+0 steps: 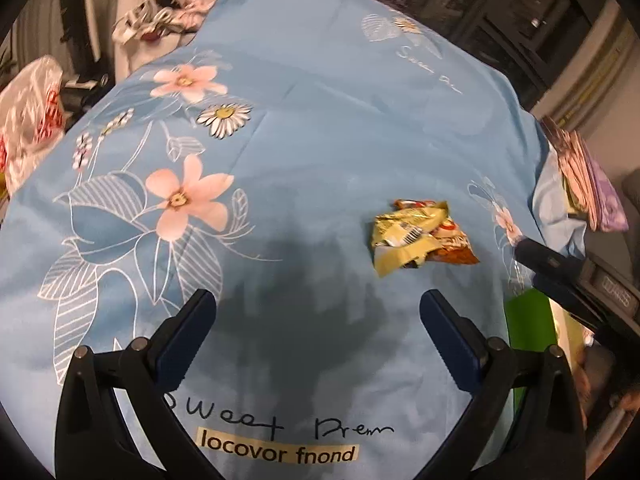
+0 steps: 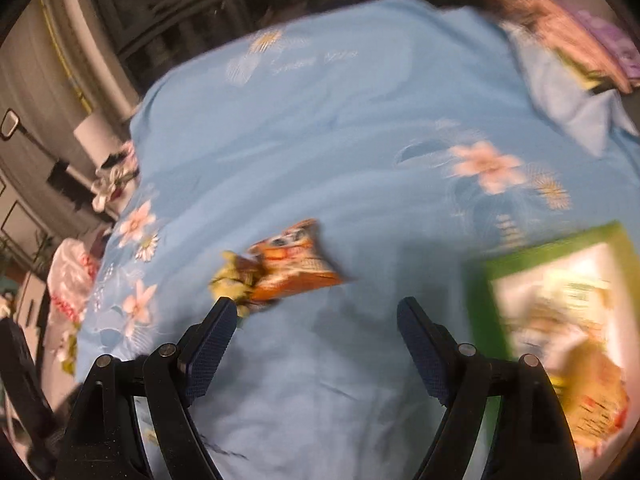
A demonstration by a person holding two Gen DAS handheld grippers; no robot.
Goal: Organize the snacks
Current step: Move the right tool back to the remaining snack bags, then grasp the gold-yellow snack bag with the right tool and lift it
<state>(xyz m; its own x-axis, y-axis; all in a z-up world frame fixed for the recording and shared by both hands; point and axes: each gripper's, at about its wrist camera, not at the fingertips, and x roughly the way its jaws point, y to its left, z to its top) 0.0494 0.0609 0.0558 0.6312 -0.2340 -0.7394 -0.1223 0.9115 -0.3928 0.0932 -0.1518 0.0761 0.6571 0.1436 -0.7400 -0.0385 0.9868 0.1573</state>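
We have two snack packets on the blue floral bedsheet (image 1: 320,140): a crumpled yellow snack packet (image 1: 404,236) and an orange snack packet (image 2: 296,268), touching each other and partly overlapping. They lie well apart from the green-rimmed box (image 2: 548,256), which already holds what appear to be other packets; the right wrist view is blurred, so we cannot identify them.

The left tongs (image 1: 318,328) are spread wide and hold nothing; the packets lie ahead of them and to their right. The right tongs (image 2: 316,332) are likewise spread and hold nothing, with the yellow packet just beyond their left fingertip.

We judge both packets light, thin and crinkly, with glossy film that slips under a shallow pinch. Contents are probably brittle, so we avoid squeezing the belly. We recommend closing on a raised crumpled fold or a sealed end seam, one packet at a time. The soft bedding yields under pressure, so we approach at a low angle.
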